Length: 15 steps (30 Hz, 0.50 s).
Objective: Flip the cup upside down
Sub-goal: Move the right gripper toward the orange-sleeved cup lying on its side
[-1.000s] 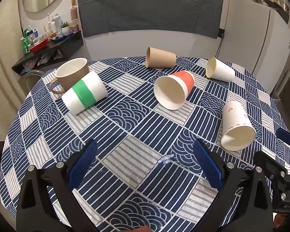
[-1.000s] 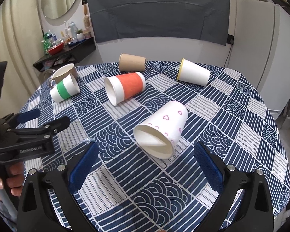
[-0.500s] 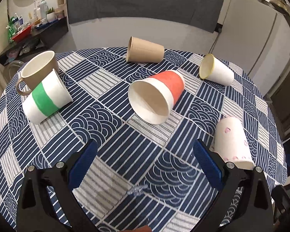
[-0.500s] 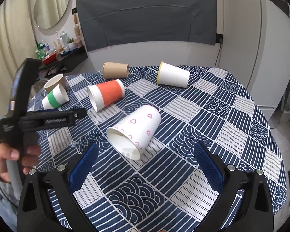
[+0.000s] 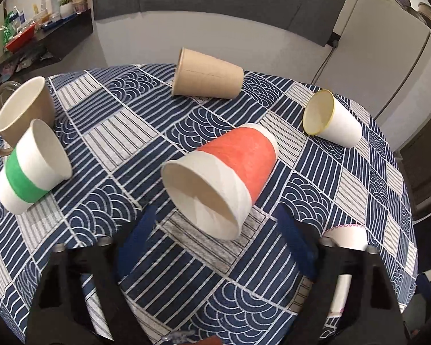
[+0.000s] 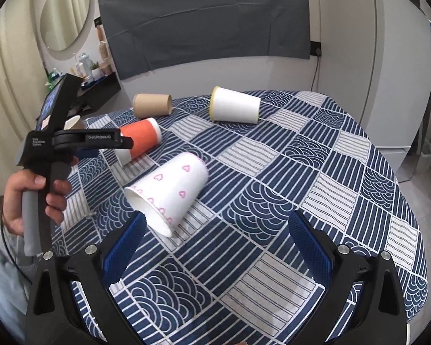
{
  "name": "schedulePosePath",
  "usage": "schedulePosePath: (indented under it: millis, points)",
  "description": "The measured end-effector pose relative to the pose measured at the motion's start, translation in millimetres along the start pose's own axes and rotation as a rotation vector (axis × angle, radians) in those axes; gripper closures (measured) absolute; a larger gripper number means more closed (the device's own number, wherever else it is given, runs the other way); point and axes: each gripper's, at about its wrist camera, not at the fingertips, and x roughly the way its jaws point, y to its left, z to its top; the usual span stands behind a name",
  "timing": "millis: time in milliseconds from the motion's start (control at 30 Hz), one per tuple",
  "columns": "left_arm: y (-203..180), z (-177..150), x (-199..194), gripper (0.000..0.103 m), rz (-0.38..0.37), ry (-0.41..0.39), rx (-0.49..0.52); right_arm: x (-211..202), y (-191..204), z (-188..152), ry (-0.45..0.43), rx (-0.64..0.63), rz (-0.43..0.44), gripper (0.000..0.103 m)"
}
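Note:
An orange-and-white paper cup (image 5: 224,178) lies on its side, mouth toward me, just ahead of my open, empty left gripper (image 5: 215,230); it also shows in the right wrist view (image 6: 140,141). A white cup with pink hearts (image 6: 169,189) lies on its side just ahead and left of my open, empty right gripper (image 6: 215,244); in the left wrist view it (image 5: 347,235) is partly hidden behind the right finger. The left gripper body (image 6: 71,141), held in a hand, shows in the right wrist view above the orange cup.
Also lying on the round table with the blue patterned cloth (image 5: 129,132): a green-banded cup (image 5: 31,172), a brown mug (image 5: 23,109), a kraft cup (image 5: 207,74), a yellow-rimmed white cup (image 5: 330,120). A fridge (image 6: 382,57) stands at the right.
My left gripper has moved forward and right, closing in on the orange cup. My right gripper has drawn back and turned, so the heart cup sits further left.

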Motion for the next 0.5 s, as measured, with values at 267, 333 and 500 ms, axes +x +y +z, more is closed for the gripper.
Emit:
schedulePosePath:
  millis: [267,333,500]
  points:
    - [3,-2,6,0.095,-0.033,0.047,-0.053,7,-9,-7,0.025,0.025,-0.004,0.008]
    - [7,-4,0,0.097,-0.036,0.036,-0.06,9,-9,-8,0.032,0.027,-0.005,0.008]
    - [19,-14,-18,0.098,-0.026,0.016,-0.047,6,0,-10,0.036,0.02,0.002,0.008]
